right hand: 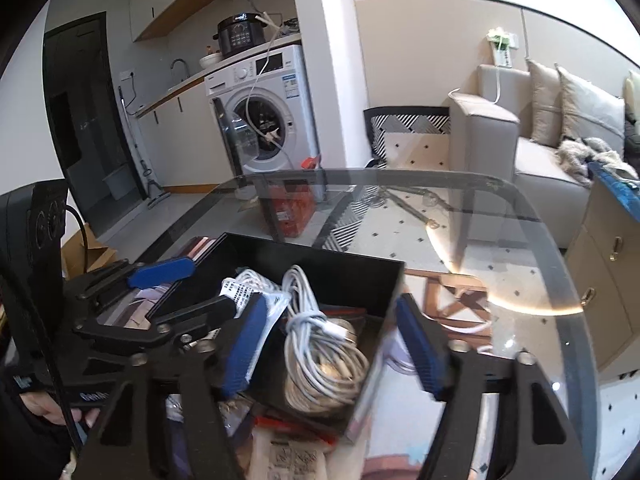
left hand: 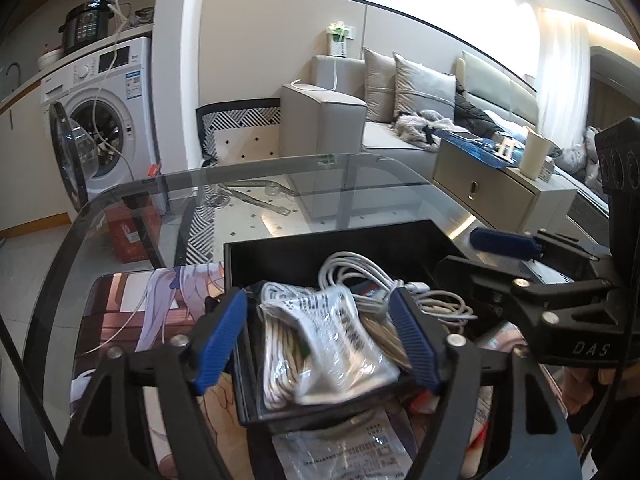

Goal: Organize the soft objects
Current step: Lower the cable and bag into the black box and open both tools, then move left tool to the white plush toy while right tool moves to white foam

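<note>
Left gripper (left hand: 320, 340): jaws stand wide open over the near end of a black box (left hand: 280, 256) on a glass table (left hand: 132, 200). Between its blue pads (left hand: 218, 340), apart from both, lies a clear bag of white cable (left hand: 320, 344), resting in the box and tilted over its near wall. A loose coil of white cable (left hand: 360, 280) lies further back in the same box.

Right gripper (right hand: 336, 344): jaws likewise wide open, one pad (right hand: 244, 348) inside the box (right hand: 320, 256) and the other outside its right wall; nothing is gripped. The coil (right hand: 324, 356) lies between them in the box; contact with the left pad cannot be told.

Each view shows the other gripper beside the box, open. A flat printed bag (left hand: 344, 452) lies on the table just near of the box, on a picture mat (left hand: 132, 308).
</note>
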`<state>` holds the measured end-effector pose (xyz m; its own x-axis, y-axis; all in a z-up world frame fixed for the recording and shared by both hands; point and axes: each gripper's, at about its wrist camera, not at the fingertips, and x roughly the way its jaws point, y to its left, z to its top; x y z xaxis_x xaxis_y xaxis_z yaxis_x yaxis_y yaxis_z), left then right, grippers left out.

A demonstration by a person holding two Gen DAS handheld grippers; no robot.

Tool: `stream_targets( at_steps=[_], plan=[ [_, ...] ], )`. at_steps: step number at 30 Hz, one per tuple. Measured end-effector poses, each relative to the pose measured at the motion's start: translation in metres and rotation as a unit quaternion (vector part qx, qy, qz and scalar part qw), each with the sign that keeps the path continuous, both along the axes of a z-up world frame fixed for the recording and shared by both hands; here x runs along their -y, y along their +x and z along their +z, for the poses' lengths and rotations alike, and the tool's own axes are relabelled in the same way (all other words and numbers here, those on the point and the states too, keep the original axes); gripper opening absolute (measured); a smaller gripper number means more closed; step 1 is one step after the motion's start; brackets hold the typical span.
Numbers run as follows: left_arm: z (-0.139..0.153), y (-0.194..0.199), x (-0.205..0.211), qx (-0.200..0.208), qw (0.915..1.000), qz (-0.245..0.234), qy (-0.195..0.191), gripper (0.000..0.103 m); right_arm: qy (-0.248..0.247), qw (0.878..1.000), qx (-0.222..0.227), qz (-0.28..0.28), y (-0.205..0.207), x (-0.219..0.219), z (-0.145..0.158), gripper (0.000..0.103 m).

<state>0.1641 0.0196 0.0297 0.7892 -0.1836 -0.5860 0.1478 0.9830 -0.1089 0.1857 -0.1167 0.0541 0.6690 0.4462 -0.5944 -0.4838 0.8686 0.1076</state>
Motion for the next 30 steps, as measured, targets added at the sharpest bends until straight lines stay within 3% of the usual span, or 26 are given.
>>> stream_targets(
  at_steps=[3,4,18,30],
  plan=[
    [0.005,-0.008,-0.001,-0.009,1.0000,-0.002,0.002,0.102,0.004,1.000,0.009,-0.001,-0.018,0.013,0.004,0.099],
    [0.008,-0.013,-0.003,-0.004,1.0000,-0.004,-0.001,0.103,0.004,1.000,0.013,-0.001,-0.023,0.016,0.005,0.103],
    [0.012,-0.070,-0.017,0.017,0.9997,0.012,0.009,0.103,-0.031,0.999,0.011,-0.010,-0.084,0.034,-0.002,0.103],
    [0.001,-0.099,-0.011,-0.001,0.9998,0.006,0.020,0.103,-0.069,0.996,-0.029,0.047,-0.113,0.024,-0.028,0.103]
  ],
)
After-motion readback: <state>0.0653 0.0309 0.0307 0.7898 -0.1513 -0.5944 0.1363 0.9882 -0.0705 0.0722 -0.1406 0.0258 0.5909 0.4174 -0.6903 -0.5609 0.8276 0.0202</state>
